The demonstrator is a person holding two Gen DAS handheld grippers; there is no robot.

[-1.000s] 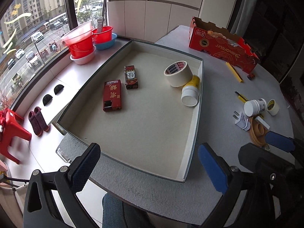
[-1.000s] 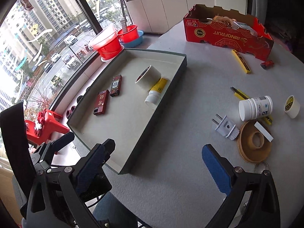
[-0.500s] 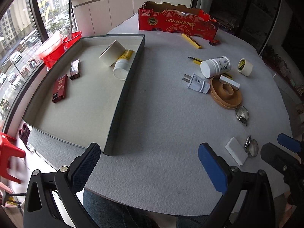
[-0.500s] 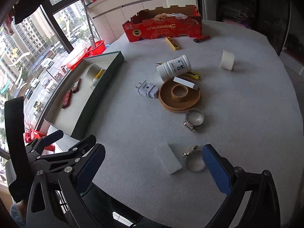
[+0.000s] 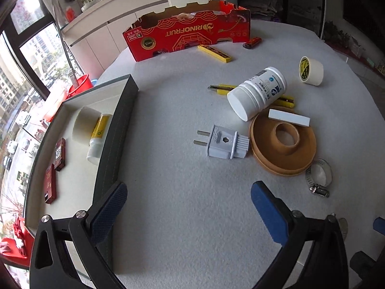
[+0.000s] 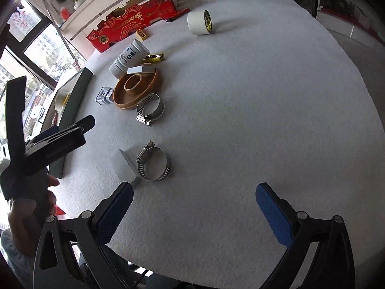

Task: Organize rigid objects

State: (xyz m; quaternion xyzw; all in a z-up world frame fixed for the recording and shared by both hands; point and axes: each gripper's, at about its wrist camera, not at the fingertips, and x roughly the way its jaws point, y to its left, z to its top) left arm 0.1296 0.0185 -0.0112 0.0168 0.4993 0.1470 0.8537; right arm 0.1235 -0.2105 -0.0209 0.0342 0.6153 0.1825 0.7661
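My left gripper [image 5: 190,204] is open and empty over the grey table, just short of a grey plug [image 5: 222,144]. Beyond the plug lie a brown ring dish [image 5: 284,151] with a white block [image 5: 288,118] on its rim, and a white bottle [image 5: 257,94] on its side. The dark tray [image 5: 113,154] at left holds a tape roll [image 5: 84,125], a yellow-labelled bottle [image 5: 97,137] and two red packs [image 5: 55,168]. My right gripper [image 6: 192,207] is open and empty, close in front of a hose clamp [image 6: 154,163] and a white block [image 6: 126,166].
A red cardboard box [image 5: 187,36] stands at the back, with a yellow utility knife [image 5: 214,53] and a red lighter [image 5: 251,42] near it. A white tape roll [image 6: 199,22] lies far right. A second hose clamp [image 6: 149,109] lies by the dish. The left gripper's body [image 6: 48,144] shows at left.
Both grippers have swung right, away from the tray and toward the loose items. The left one now faces the plug; the right one has come close to the nearer hose clamp.
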